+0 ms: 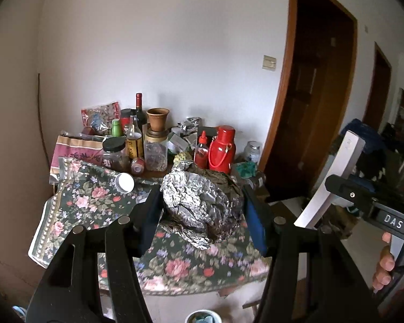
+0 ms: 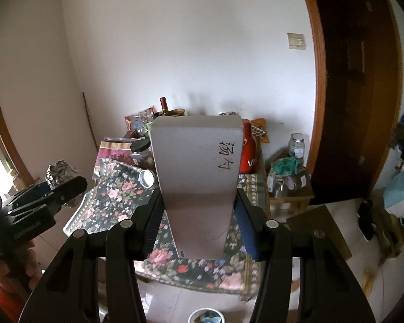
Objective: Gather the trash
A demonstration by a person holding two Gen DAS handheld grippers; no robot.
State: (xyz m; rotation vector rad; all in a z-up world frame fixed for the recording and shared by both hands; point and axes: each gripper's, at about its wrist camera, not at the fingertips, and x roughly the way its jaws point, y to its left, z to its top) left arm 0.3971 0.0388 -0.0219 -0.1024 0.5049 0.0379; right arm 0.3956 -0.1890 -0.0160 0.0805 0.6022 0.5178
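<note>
A: Left gripper (image 1: 202,210) first. What is in it?

B: A crumpled foil ball (image 1: 202,202), silver, heavily creased, with a dark brownish patch showing through at its top right. The blue-padded fingers (image 1: 256,223) press on it from both sides, closed to the ball's width. It hangs above the near edge of the floral cloth (image 1: 89,204).

A: Same ball from the other camera?

B: Yes, at far left in the right wrist view, the foil ball (image 2: 59,173) sticks up out of the left gripper (image 2: 59,185), well left of the table.

A: Right gripper (image 2: 199,212)?

B: Clamped on a flat grey-white box (image 2: 196,167), long and narrow, corners rounded, held upright. Black handwritten characters run down its right side and a small printed code sits at the bottom left corner. Fingers (image 2: 153,215) touch both long edges. In the left wrist view the box (image 1: 334,177) shows edge-on, tilted, at right.

A: Surroundings?

B: A table (image 2: 264,161) against the white wall, draped with the floral cloth. Far side crowded: red thermos (image 1: 222,148), wine bottle (image 1: 140,113), clay pot (image 1: 157,118) atop a jar, black-lidded jar (image 1: 115,153). A white bottle cap (image 1: 124,183) faces the camera from the cloth.

A: Below the grippers?

B: A white-rimmed bin (image 2: 207,316) at the bottom edge, something blue-green inside.
</note>
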